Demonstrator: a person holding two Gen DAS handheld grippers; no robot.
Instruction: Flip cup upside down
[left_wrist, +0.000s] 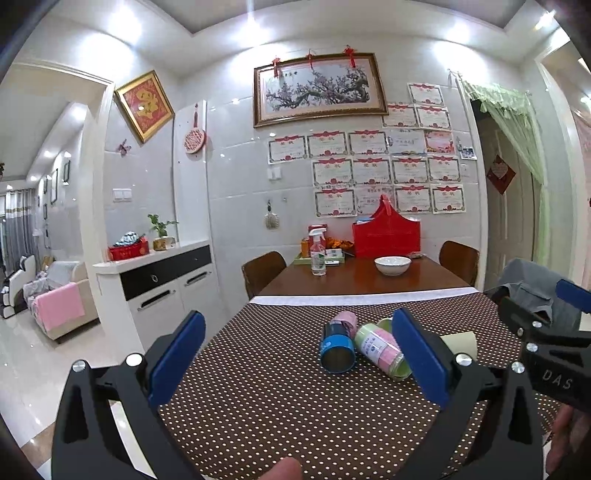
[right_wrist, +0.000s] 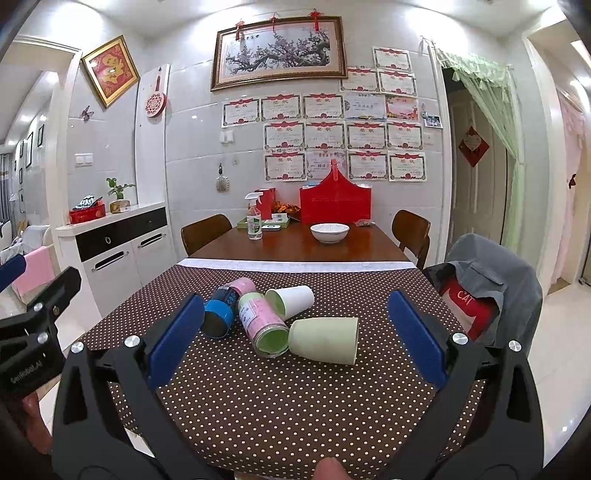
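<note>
Lying sideways on dotted cloth (right_wrist: 258, 406): pale green cup (right_wrist: 325, 341) (four containers clustered); both tongs (left_wrist: 299, 354) (right_wrist: 295, 336) wide, empty.

"DAS" in white on the black body of the right gripper (left_wrist: 554, 328), right edge of the left wrist view. "GenRobot.AI", partly legible, in white on the left gripper (right_wrist: 33, 314) at the left edge of the right wrist view. "CAT" in white on a red bag (right_wrist: 466, 301), right side of that view. Certificates (right_wrist: 321, 136) on the wall, can labels: too small to read.
</note>
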